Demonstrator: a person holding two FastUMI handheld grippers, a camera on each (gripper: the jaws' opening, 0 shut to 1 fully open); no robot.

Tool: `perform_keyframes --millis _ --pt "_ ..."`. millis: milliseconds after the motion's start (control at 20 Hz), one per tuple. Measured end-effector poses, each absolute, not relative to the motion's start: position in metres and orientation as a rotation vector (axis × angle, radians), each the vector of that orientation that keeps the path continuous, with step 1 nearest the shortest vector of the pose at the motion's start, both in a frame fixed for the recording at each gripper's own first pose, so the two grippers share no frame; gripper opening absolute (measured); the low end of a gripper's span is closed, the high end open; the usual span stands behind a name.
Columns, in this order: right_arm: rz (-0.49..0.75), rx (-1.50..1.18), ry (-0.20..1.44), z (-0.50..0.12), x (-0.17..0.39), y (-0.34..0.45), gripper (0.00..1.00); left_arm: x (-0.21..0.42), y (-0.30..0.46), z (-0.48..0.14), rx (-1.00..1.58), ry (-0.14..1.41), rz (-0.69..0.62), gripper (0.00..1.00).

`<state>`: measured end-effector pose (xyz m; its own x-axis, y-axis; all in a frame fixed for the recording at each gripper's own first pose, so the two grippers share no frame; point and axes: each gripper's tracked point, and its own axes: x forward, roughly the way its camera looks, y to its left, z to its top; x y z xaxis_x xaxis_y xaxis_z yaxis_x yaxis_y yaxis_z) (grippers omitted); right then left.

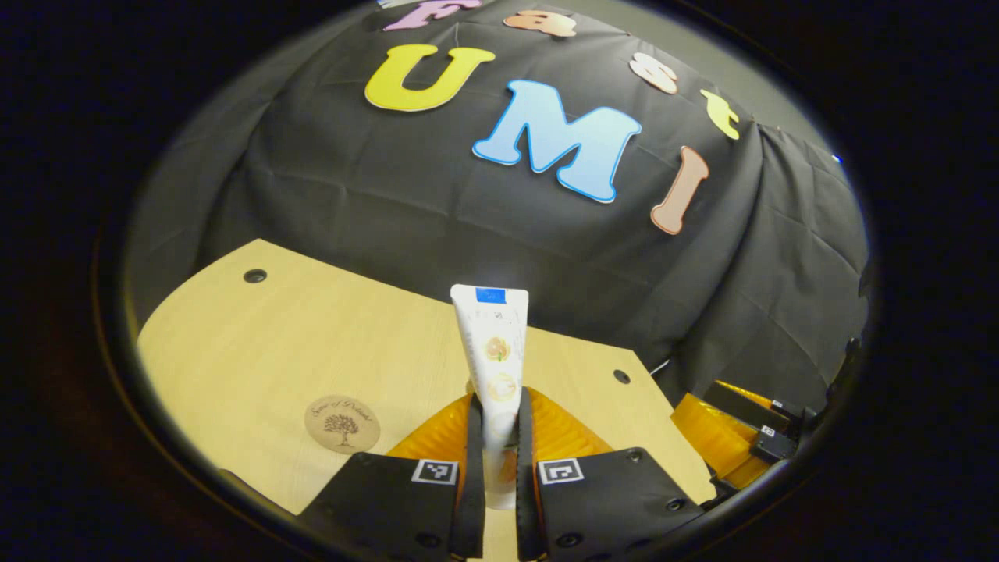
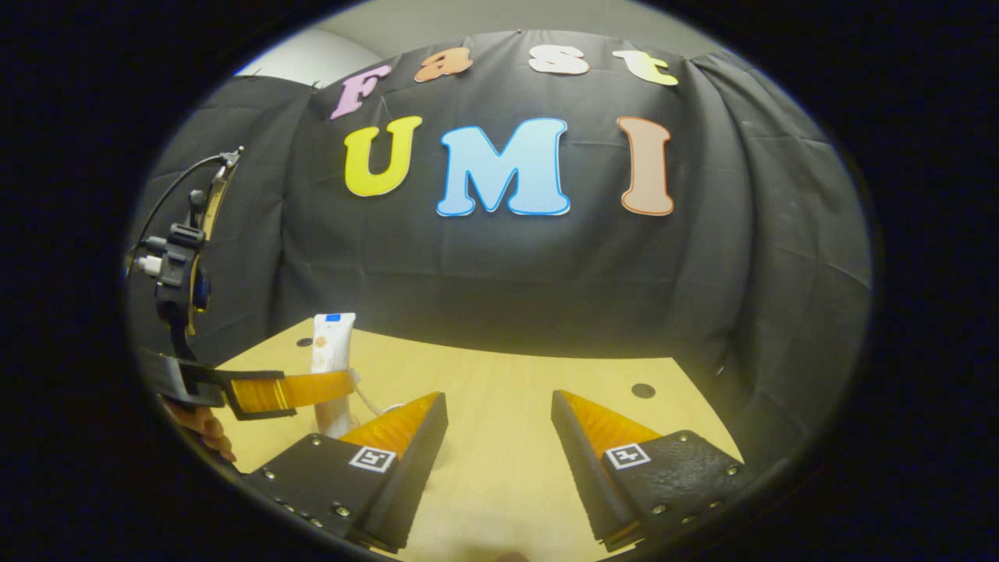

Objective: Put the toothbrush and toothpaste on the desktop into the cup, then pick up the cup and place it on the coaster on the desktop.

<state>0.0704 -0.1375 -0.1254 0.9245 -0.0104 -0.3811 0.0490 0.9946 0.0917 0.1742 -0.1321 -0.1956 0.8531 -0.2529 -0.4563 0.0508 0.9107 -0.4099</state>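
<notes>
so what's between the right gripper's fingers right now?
Nothing: the right gripper is open, with bare desktop showing in the gap in the right gripper view. The toothpaste stands off to the side, clamped in the left gripper.

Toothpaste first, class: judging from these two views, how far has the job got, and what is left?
Nothing looks finished yet. In hand: the left gripper is shut on the toothpaste, held upright above the desktop; the right gripper view shows this too. The right gripper is open and holds nothing. The coaster lies bare. Left: toothpaste and toothbrush into the cup, then the cup onto the coaster.
</notes>
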Motion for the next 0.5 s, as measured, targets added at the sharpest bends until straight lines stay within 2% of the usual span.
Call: perform_keyframes --millis 500 --pt "-0.031 0.126 0.409 -0.132 0.07 -0.146 0.82 0.218 -0.167 -0.2 -0.369 0.428 -0.234 0.23"
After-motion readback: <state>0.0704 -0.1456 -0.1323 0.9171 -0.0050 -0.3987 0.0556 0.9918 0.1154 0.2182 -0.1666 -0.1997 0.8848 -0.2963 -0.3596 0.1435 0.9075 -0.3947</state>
